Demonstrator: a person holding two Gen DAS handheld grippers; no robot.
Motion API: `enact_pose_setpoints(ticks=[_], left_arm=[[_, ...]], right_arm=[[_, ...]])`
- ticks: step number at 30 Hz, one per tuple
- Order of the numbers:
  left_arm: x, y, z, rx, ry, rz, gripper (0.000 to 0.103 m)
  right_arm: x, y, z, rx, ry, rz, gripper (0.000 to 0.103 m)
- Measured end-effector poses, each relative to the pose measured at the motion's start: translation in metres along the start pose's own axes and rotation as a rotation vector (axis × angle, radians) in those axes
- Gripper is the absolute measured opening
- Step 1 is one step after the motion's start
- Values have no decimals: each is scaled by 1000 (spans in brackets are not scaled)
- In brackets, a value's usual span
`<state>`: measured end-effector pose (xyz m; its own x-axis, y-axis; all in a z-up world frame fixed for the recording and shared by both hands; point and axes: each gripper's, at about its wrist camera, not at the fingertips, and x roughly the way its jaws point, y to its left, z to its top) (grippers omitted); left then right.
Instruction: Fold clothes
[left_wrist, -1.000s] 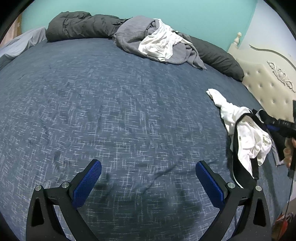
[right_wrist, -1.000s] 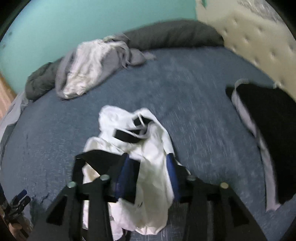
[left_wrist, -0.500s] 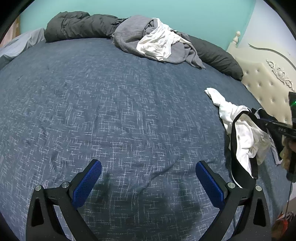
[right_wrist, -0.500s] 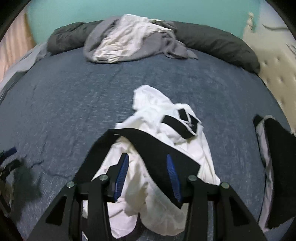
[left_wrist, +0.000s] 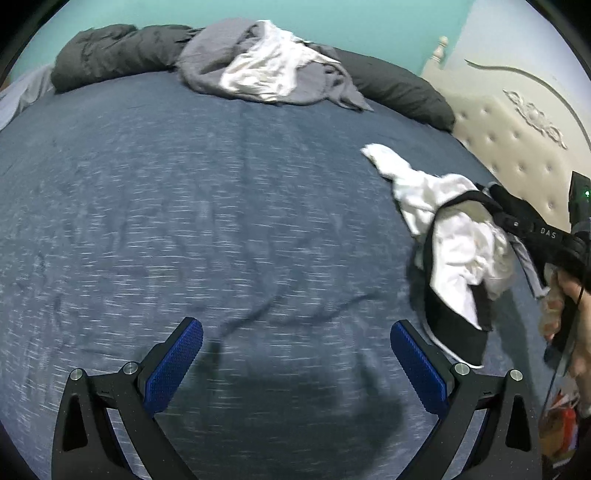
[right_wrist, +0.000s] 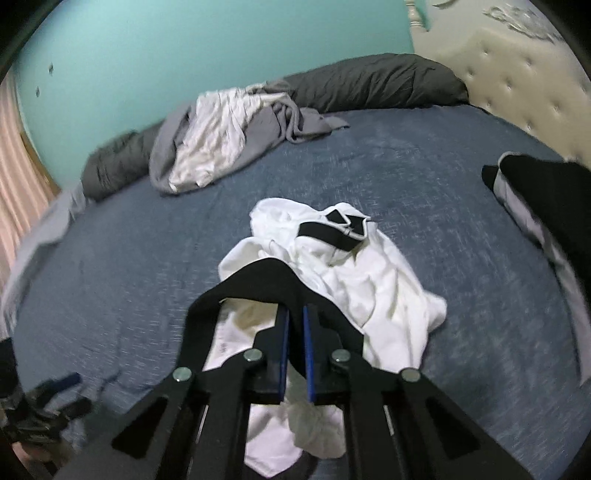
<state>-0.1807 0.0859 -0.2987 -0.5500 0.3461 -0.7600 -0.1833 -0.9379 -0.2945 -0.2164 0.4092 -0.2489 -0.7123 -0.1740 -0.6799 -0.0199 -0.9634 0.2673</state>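
A white garment with black trim (right_wrist: 369, 280) is lying bunched on the blue bedspread (left_wrist: 184, 221), toward the bed's headboard side and nearer its front edge than its far one. One end of it is being lifted: the right gripper (right_wrist: 294, 314) is pinching the black band of the garment, its blue pads nearly together with the cloth between them, while the rest of the white fabric is trailing down onto the bedspread ahead of and below the fingers. In the left wrist view the same garment (left_wrist: 454, 254) is hanging from the right gripper (left_wrist: 496, 214) at the right side, with a hand (left_wrist: 569, 310) gripping the handle below it.

The left gripper (left_wrist: 295, 354) is hovering over bare bedspread well to the garment's left, its two blue pads spread wide and holding nothing.

Along the far edge of the bed a grey and white pile of clothes (left_wrist: 269, 66) is lying against a dark grey rolled duvet (left_wrist: 118, 48). A black and grey garment (right_wrist: 546, 199) is resting near the tufted cream headboard (right_wrist: 517, 74). A teal wall (right_wrist: 184, 55) is standing behind the bed.
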Motion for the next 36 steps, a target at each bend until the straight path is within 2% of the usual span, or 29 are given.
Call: enact_pose_setpoints(ticks=[8,16,18,27,30,34,36], left_arm=[[27,-42,1,25,58,-55,103],[56,-62,4,1,124,-92,103],[60,-66,3,1,143,-98,99],[72,-86,-1,32,169,-115,77],[76,-90,-3,22,183,-143,64],[82,-98,-6,13,199,-178,37],[84,-99,-7,10,201,-184,33]], right_arm=[[-14,-21,-28,184,-74,87,7],[-14,-29,-28,222,-110,154,7],[-9,-35,-30,248,-105,163,7],[-9,-46,-29,265,-110,189,7],[-8,-49,-29,275,-107,199,7],[-6,-49,-30,274,-101,201,7],[-5,-49,-30,275,-99,206,7]])
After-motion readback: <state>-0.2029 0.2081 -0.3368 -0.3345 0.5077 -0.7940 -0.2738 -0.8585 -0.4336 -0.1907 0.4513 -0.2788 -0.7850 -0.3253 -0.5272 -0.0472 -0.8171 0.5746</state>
